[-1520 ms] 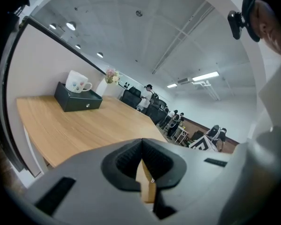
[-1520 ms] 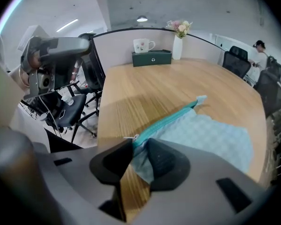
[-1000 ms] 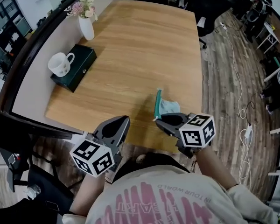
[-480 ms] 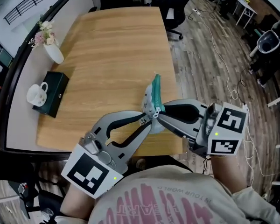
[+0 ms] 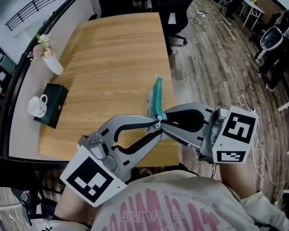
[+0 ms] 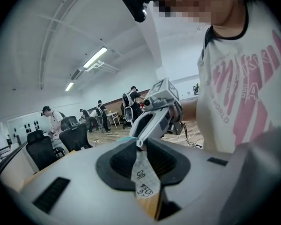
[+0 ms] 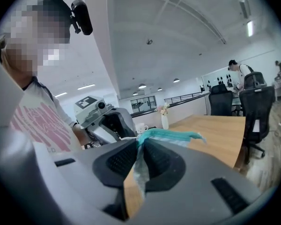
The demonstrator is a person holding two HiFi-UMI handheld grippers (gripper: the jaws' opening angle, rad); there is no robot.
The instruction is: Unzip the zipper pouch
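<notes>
My left gripper (image 6: 139,146) is clamped on a pale printed tab (image 6: 143,175), which I take to be the zipper's pull. The tab runs down between the pads, and its top end reaches the pouch. My right gripper (image 7: 139,142) is clamped on the pouch (image 7: 171,136) itself. A fold of its thin fabric hangs between the pads, with the teal top edge stretching away past the tips.

In the head view the left gripper (image 5: 154,127) and right gripper (image 5: 163,121) meet tip to tip at the near end of the pouch (image 5: 157,94). The pouch is lifted and stands on edge, with the bench (image 5: 111,57) under and beyond it.

I judge that both holds are set, one on the pull and one on the body. The pull sits right at the pouch's near end, so the zipper looks shut or barely started, and drawing the pull along the teal edge is yet to do.

The slider is buried where the tips of the two grippers meet, so no view shows it. The pouch faces the head camera edge-on, so I cannot make out whether any gap has opened along its top. Its near end is covered by the grippers. The marks on the tab are too small to read. Far to the left of the pouch stand a mug (image 5: 37,106) on a dark box (image 5: 53,105) and a vase (image 5: 52,63) with flowers, well clear of the work.
</notes>
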